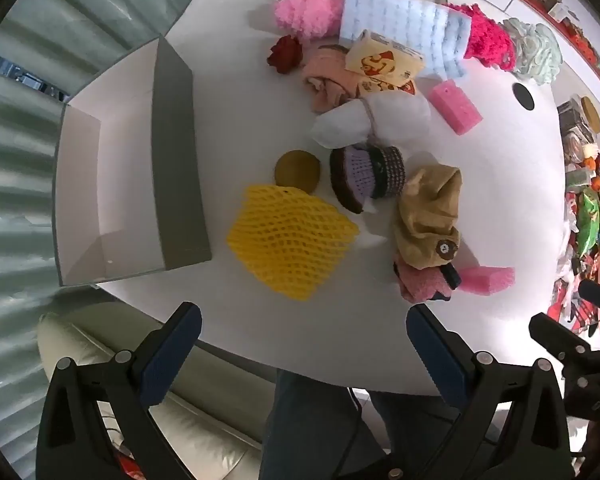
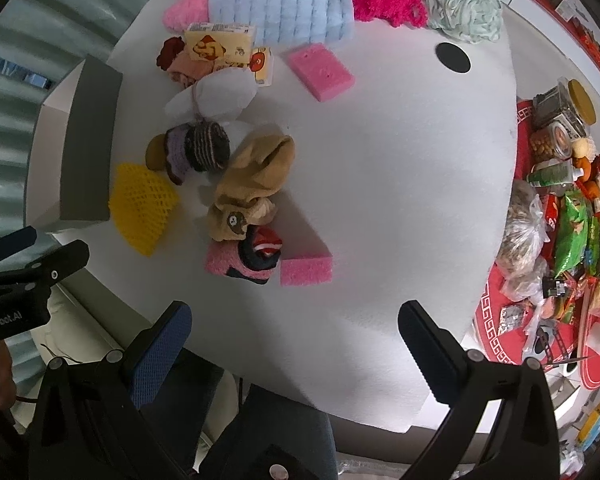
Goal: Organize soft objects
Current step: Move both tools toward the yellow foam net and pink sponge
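Both our grippers hang high over the table [image 1: 228, 320], and nothing is picked up yet. The left gripper [image 1: 304, 344] has its fingers [image 1: 172, 356] wide apart and empty. So does the right gripper [image 2: 294, 344]. The yellow net [image 1: 290, 240] lies just ahead of the left fingers, and the open box [image 1: 180, 152] sits to their left. We should go straight down, pinch the net softly in its middle, then lift it into the box.
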Tool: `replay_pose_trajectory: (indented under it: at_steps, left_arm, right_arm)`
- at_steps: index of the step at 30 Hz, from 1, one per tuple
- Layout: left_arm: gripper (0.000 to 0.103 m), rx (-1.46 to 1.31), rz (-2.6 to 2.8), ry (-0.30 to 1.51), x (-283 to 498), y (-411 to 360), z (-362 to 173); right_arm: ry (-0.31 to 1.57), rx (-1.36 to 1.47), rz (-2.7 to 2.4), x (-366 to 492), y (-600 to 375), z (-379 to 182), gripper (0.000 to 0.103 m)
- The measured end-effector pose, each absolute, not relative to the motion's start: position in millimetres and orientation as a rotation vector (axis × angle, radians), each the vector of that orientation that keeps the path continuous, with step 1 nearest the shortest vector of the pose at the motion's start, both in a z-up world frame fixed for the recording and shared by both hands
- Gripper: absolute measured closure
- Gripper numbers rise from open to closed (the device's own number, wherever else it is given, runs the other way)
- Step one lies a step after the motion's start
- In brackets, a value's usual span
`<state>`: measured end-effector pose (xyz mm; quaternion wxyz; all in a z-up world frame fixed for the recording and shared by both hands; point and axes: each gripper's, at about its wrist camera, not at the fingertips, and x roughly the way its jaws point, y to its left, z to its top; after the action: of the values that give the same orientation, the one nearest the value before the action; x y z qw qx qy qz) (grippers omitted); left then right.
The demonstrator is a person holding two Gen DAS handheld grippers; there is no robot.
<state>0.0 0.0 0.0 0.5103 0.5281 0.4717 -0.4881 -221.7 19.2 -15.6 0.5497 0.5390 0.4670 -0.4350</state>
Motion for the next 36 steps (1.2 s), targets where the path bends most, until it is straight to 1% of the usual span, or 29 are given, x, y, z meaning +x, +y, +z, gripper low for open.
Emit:
replay_pose_trajectory:
  at_steps: [10,22,31,36]
  left_arm:
    - [0.000,1.231,-1.134,1.175,23.6,-1.2,11.9]
    - [0.000,1.219,-1.165,1.027,4.0,-6.1,30.1]
    - [0.000,1.245,-1.153,1.058,0.4,-4.7,26.1]
    - [0.000,1.234,-1.142,1.136,9.8,-6.3,14.4]
  right_arm:
    - [1.050,1.329,-1.050,-227.8,14.7,-6.9,0.000]
    - [1.024,1.313,-1.072,-234.2,9.4,5.3,0.000]
    - [1.017,1.336,-1.075,-241.5,13.2,3.5,0.000]
    - [1.004,1.375,-1.085,-250.1,16.0,-2.3,0.000]
